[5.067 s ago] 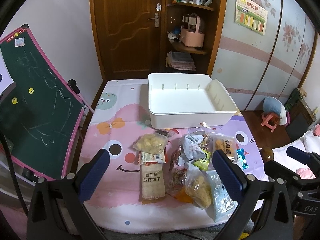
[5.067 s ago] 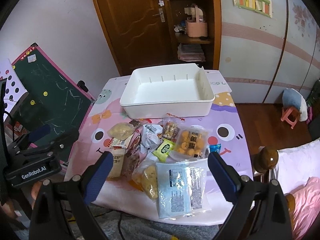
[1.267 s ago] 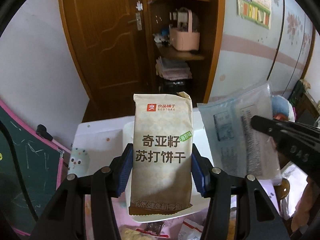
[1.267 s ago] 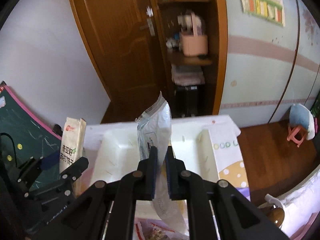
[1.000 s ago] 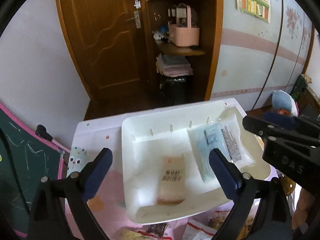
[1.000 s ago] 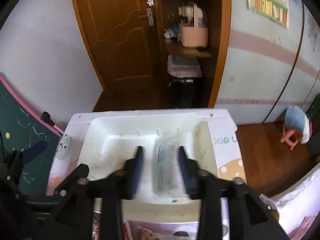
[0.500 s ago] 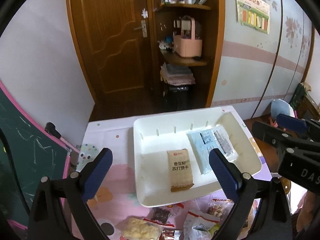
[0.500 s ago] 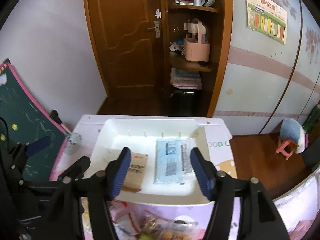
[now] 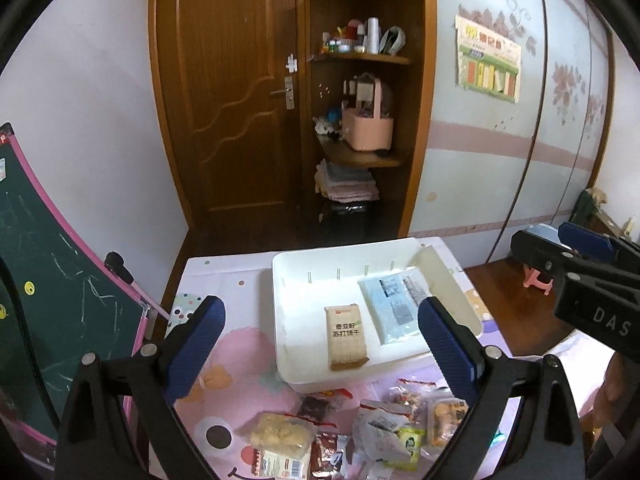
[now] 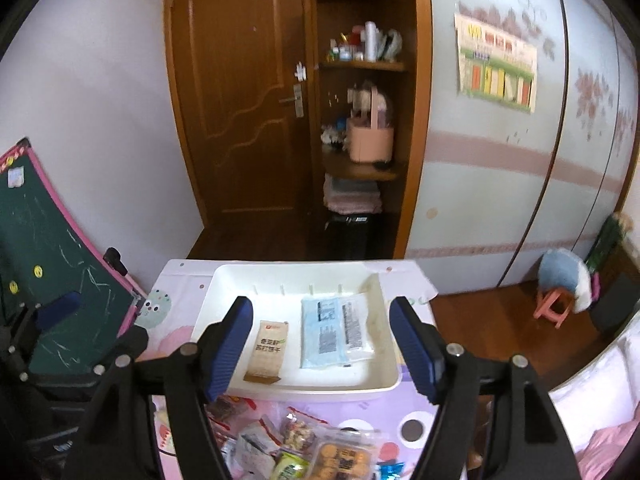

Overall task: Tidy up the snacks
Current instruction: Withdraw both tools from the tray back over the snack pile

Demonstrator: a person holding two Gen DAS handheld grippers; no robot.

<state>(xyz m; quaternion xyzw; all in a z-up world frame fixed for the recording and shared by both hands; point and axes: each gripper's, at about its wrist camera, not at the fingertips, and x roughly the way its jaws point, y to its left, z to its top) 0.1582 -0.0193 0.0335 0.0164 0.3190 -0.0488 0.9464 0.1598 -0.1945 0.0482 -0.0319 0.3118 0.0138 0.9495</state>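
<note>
Snacks (image 9: 360,436); person's hand (image 9: 612,392) leftward only

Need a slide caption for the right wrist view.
Open right tool above the white bin holding a tan cracker pack and a blue packet.

Plastic, film and varnished wood in front of you.
Your tray (image 10: 384,380) looks smooth matt white plastic; the blue pack (image 10: 324,332) is glossy film, the cracker pack (image 10: 267,346) matt paper-like; upper centre, the door (image 10: 240,92) shows glossy wood.
</note>
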